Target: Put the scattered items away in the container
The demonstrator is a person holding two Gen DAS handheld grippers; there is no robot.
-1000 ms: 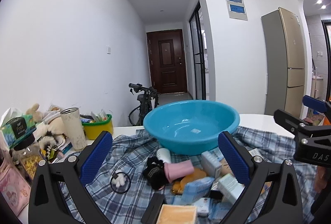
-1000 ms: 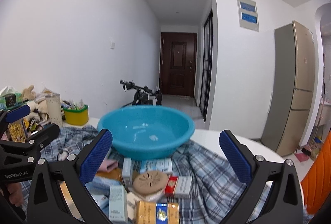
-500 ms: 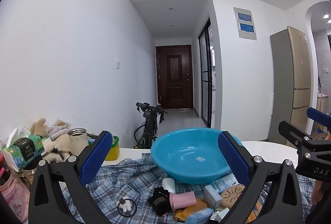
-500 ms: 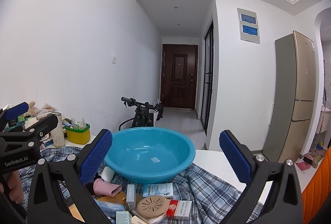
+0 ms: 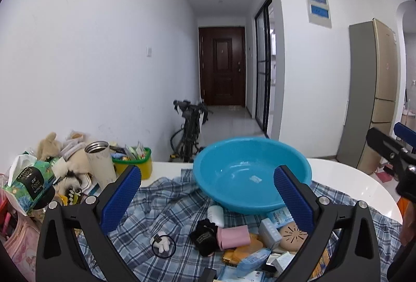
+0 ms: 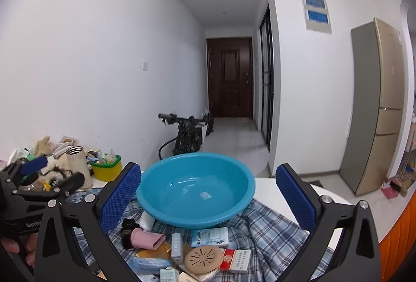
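Presently your left gripper and right gripper both hover with fingers spread, grasping nothing. Ahead at twelve o'clock, the blue basin sits empty on the checked cloth; scattered items lie at six o'clock before it.

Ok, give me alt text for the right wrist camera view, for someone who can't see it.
An empty blue basin sits on a plaid cloth, framed by the open blue-padded fingers of the right hand-held gripper. Small boxes, a pink roll and a round tan disc lie scattered in front of it.
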